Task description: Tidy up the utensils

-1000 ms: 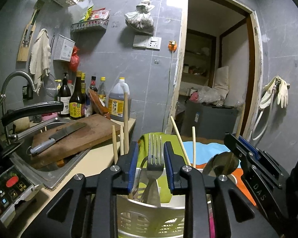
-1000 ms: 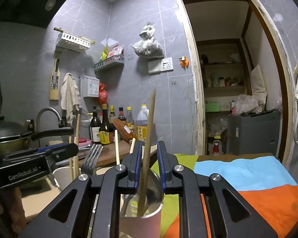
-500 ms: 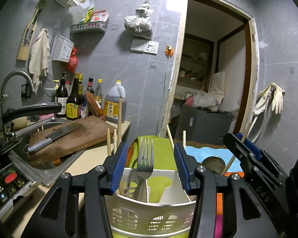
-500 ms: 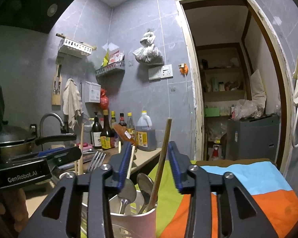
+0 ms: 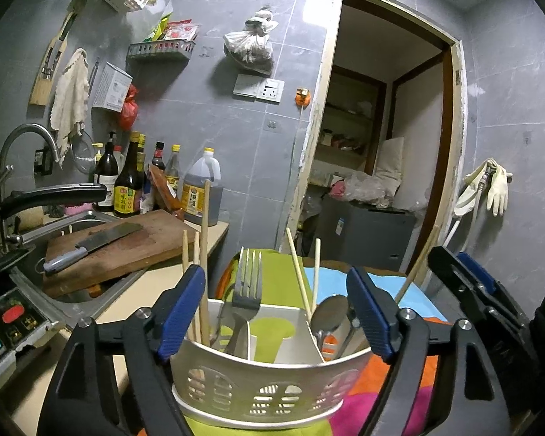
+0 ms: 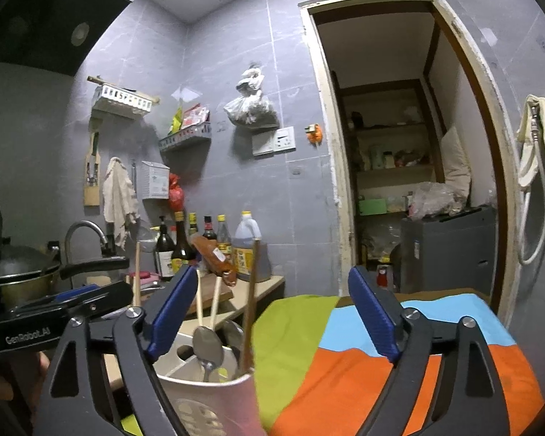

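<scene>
Grey kitchen tiles stood behind as the left gripper [image 5: 276, 312] and right gripper [image 6: 269, 312], jaws opening and clamping nothing, flanked the white slotted plastic utensil holder [image 5: 269, 392], its steel fork [image 5: 249, 283] upright at lower centre.

A: What are the tools made of?

B: Both are black, angular frames. The left gripper [image 5: 276, 312] has ribbed blue pads [image 5: 180, 312] on its fingers and round silver screws at the joints.

A: And the other?

B: The right gripper [image 6: 269, 316] is built the same: blue pads [image 6: 372, 318], silver screws. From the right view, white lettering "GenRobot.AI" runs along the left tool's side.
</scene>
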`<state>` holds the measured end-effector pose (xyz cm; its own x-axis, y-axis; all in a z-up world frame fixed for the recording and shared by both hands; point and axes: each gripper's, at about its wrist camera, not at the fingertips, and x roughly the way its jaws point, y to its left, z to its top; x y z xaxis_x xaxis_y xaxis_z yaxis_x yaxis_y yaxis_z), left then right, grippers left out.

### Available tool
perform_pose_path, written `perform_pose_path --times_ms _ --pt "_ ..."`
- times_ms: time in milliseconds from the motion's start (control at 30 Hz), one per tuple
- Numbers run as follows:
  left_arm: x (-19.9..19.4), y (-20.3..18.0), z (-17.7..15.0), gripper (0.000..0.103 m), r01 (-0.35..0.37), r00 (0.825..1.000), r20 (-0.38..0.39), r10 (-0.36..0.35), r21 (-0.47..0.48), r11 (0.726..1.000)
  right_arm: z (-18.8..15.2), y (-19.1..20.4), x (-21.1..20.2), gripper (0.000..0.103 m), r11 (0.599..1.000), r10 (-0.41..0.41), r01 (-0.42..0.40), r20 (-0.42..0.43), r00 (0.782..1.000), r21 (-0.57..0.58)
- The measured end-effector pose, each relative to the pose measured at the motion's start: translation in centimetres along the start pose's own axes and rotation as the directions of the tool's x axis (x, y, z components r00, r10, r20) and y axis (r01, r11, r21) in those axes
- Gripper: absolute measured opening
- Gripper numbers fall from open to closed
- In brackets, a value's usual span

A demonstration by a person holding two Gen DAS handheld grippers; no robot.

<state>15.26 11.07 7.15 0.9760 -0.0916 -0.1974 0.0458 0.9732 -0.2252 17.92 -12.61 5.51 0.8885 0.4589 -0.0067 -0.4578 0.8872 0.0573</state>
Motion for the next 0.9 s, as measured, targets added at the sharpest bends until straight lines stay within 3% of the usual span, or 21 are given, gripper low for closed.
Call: perform_pose_path --times_ms 233,367,567,900 --pt "-0.9 -0.9 -1.1 0.083 0.002 1.000 -0.009 -0.002 0.011 1.000 0.5 -1.9 -2.7 0.098 0.999 -0.047 0.047 -0.027 0.999 -0.006" --pt "-1.8 -1.5 -1.8 0.095 0.011 1.000 -0.011 -0.011 0.008 1.000 0.4 -3.0 -4.4 0.102 0.997 -0.076 0.076 -0.066 0.995 0.002" --pt "-3.4 -3.2 -2.7 0.095 0.020 1.000 -0.016 -0.019 0.037 0.999 0.3 -4.1 -7.0 0.103 0.993 -0.109 0.113 -0.139 0.984 0.023" --pt "-5.8 -5.6 -4.1 0.095 0.028 1.000 -0.015 -0.027 0.093 0.995 1.2 -4.9 -12.6 0.103 0.988 -0.141 0.149 -0.189 0.972 0.031"
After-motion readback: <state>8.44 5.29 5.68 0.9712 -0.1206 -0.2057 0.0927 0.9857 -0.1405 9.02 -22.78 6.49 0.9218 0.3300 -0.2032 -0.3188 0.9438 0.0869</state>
